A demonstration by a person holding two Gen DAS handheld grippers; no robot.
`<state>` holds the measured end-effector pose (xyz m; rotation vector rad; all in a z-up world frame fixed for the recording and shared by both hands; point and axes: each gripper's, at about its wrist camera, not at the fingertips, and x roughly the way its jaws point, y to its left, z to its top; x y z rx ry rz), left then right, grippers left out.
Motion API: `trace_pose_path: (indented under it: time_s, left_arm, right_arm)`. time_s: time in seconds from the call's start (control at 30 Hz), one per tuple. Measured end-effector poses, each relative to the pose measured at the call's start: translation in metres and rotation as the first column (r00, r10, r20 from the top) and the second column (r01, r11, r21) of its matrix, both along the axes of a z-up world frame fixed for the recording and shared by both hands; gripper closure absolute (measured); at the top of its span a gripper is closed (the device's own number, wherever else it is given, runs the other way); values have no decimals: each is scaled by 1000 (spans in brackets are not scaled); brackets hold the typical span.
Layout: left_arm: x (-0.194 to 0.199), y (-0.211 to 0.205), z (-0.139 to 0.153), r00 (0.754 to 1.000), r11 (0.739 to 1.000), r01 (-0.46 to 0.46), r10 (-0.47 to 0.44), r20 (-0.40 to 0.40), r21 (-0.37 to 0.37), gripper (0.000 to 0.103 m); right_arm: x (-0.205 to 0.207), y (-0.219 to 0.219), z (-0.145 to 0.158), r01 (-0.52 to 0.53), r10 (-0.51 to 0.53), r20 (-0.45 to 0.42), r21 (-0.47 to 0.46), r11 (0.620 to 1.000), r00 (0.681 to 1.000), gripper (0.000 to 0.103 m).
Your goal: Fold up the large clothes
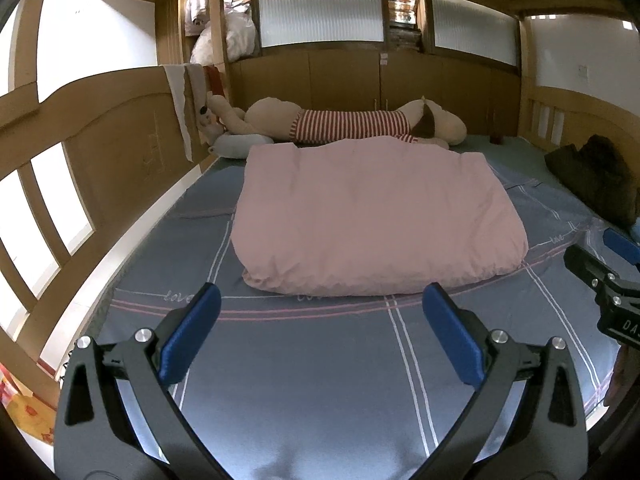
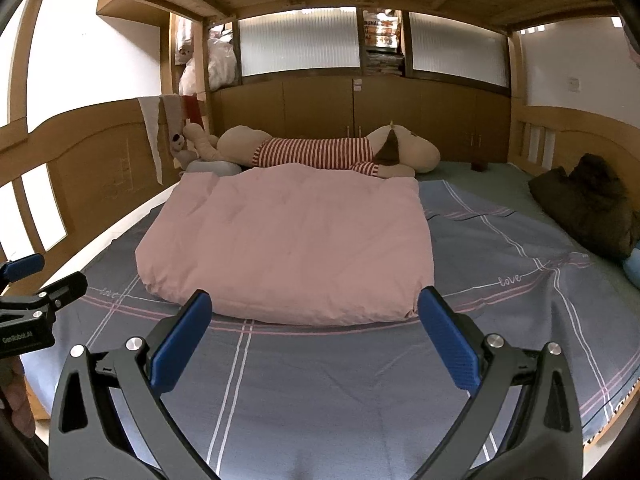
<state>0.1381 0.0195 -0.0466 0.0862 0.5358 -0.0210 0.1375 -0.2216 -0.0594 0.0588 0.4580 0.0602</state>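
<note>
A pink quilt [image 1: 372, 216] [image 2: 288, 240] lies folded into a thick rectangle on the grey-blue checked bedsheet [image 1: 320, 360] [image 2: 340, 380]. My left gripper [image 1: 322, 300] hovers open above the sheet, just short of the quilt's near edge, with nothing between its blue pads. My right gripper [image 2: 316, 304] is open too and empty, stopped short of that same edge. Each gripper shows at the side of the other's view: the right one [image 1: 608, 276] and the left one [image 2: 28, 292].
A big plush dog in a red-striped shirt [image 1: 344, 124] [image 2: 320, 152] lies along the far wall behind the quilt. A dark bundle of cloth [image 1: 596, 176] [image 2: 588, 204] sits at the right side. Wooden bed rails [image 1: 92, 148] enclose the left; a wooden bunk is overhead.
</note>
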Motion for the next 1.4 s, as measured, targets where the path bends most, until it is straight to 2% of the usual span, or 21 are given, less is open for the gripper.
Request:
trace_pose_path:
  time_s: [1.2, 1.4]
  left_arm:
    - [1, -1, -3, 1000, 1000, 10, -10, -12, -13, 2]
    - [-1, 1, -2, 999, 998, 41, -42, -30, -50, 2]
  right_arm:
    - [1, 2, 1, -1, 1, 6, -15, 1000, 1000, 1]
    - [1, 3, 0, 1, -1, 6, -14, 1000, 1000, 1]
